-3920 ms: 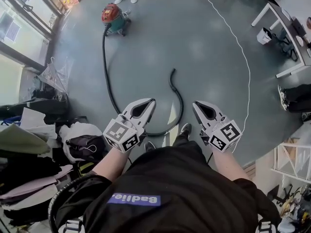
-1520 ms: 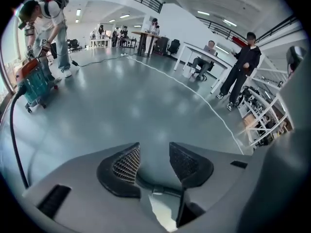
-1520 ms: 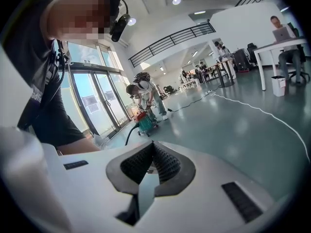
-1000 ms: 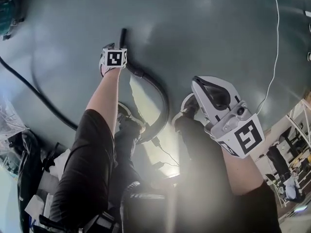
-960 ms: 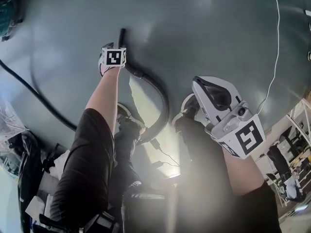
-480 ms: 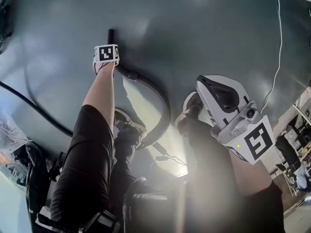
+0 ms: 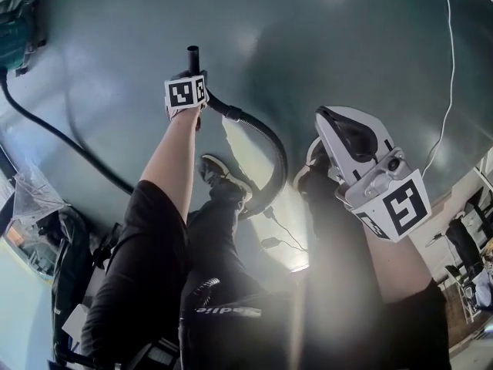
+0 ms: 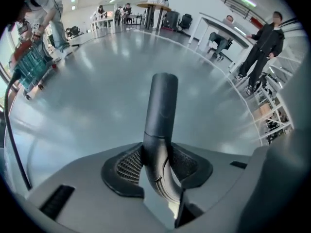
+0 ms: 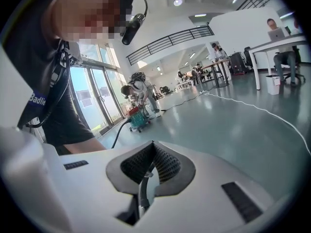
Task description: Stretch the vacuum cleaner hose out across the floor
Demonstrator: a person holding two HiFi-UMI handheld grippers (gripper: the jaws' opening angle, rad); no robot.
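Hose [image 8: 162,101] between just-closing left tongs [image 8: 158,154] (snug)

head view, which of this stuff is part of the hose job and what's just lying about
Part of the job:
- hose
- vacuum cleaner
- left gripper, whose jaws have just been closing and now clamp the hose's stiff end

Just lying about:
- white cable on the floor
- plastic bag at the left edge
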